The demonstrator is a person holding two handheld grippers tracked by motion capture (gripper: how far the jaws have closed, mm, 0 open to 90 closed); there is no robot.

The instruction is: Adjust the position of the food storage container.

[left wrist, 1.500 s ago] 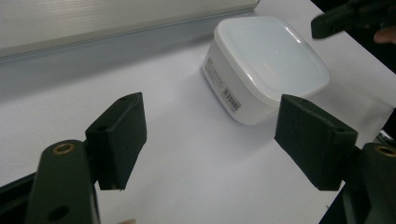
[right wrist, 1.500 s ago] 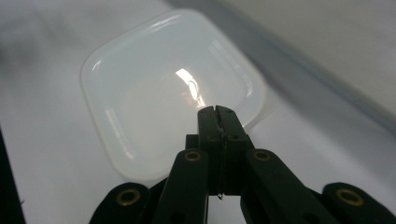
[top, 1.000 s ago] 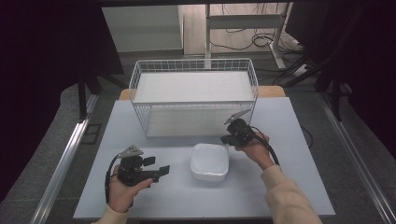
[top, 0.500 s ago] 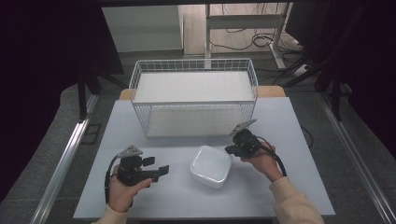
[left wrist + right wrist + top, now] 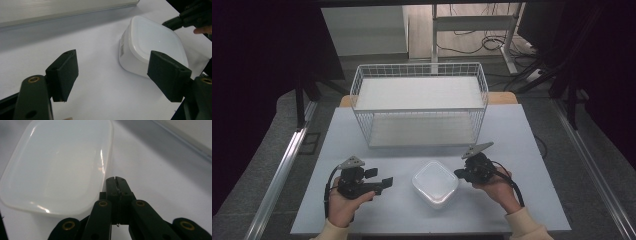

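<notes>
A white lidded plastic container (image 5: 435, 182) lies on the white table (image 5: 512, 130) near its front edge. My left gripper (image 5: 384, 181) rests to the container's left with its jaws wide open and nothing between them. In the left gripper view (image 5: 116, 75) the container (image 5: 155, 40) lies ahead and apart, with the right gripper (image 5: 172, 23) beyond it. My right gripper (image 5: 459, 174) is shut and empty, its tip at the container's right edge. In the right gripper view (image 5: 116, 180) the closed tips sit right beside the container's (image 5: 57, 165) rim; I cannot tell whether they touch.
A white wire basket rack (image 5: 419, 107) with two shelves stands at the back middle of the table. Bare tabletop lies to either side of it and between the rack and the container. Dark floor and metal rails flank the table.
My right gripper has moved toward the table's front edge along the container's right side. The container has turned a little and slid slightly nearer. The left gripper has stayed put.
</notes>
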